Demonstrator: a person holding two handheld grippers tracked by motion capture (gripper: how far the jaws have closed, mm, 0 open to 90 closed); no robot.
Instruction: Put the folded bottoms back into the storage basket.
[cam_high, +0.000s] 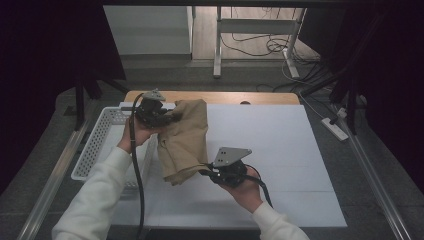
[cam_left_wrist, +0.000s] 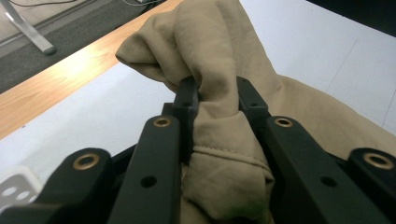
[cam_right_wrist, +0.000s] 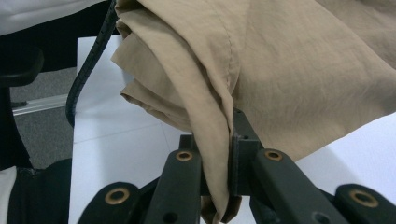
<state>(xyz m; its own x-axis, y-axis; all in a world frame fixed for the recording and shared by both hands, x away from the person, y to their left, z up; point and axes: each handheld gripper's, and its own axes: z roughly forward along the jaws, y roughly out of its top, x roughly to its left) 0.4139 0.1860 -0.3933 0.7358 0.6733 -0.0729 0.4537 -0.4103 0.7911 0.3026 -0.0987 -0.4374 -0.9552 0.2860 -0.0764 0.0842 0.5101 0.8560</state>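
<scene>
Left hand-held gripper (cam_high: 167, 116) is clamped on a bunched fold of the tan garment (cam_high: 185, 140) near the far edge of the desk (cam_high: 280, 150); in the left gripper view the cloth (cam_left_wrist: 219, 116) is pinched thick between the jaws, with a hem wadded just below them. Right hand-held gripper (cam_high: 207, 170) pinches a thinner seam edge at the garment's near end; in the right gripper view that fold (cam_right_wrist: 215, 116) runs down between the closed jaws.

The garment hangs crumpled between the two grips, part lifted and part resting on the white desk surface, beside the white basket (cam_high: 100, 140) at the left.

The weaker hold looks to be the right one: only an edge of slick fabric sits in the jaws, so pulling the hands apart sharply could slide it free and drop that end. The left bunch may hide several layers, so the piece may not open flat when spread. The left gripper's cable (cam_high: 135, 165) trails close to the cloth and could snag it.
</scene>
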